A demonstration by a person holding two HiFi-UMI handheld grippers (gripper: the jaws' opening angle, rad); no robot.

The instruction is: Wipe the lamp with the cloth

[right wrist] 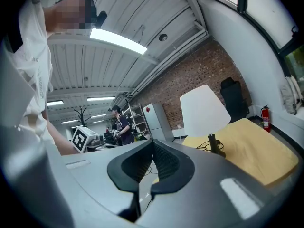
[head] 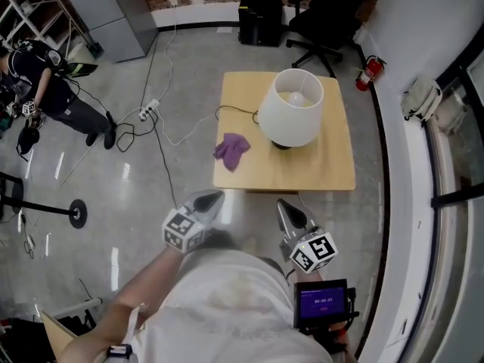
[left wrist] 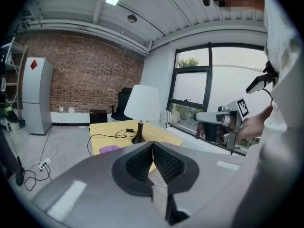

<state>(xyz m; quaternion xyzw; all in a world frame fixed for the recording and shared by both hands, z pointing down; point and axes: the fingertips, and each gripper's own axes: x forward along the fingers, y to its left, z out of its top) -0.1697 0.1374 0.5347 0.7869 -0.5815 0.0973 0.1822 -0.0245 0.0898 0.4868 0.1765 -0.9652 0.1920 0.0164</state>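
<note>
**Two closed grippers short of the table, one cloth, one lamp**

The head view shows one wooden table [head: 333, 165] bearing one white-shaded lamp [head: 291, 106] and one purple cloth [head: 231, 150]. The lamp stands upright right of the table's middle. The cloth lies crumpled on the tabletop left of the lamp's base, near it but apart from it. One black cord [head: 234, 112] runs across the table to the lamp.

There are two grippers. The left gripper [head: 209, 200] and the right gripper [head: 287, 212] both hang over the floor just off the table's near edge. Each has its jaws pressed together with nothing between them.

The cloth lies ahead of the left gripper, slightly to its right and untouched. The lamp stands farther back, ahead of the right gripper.
</note>
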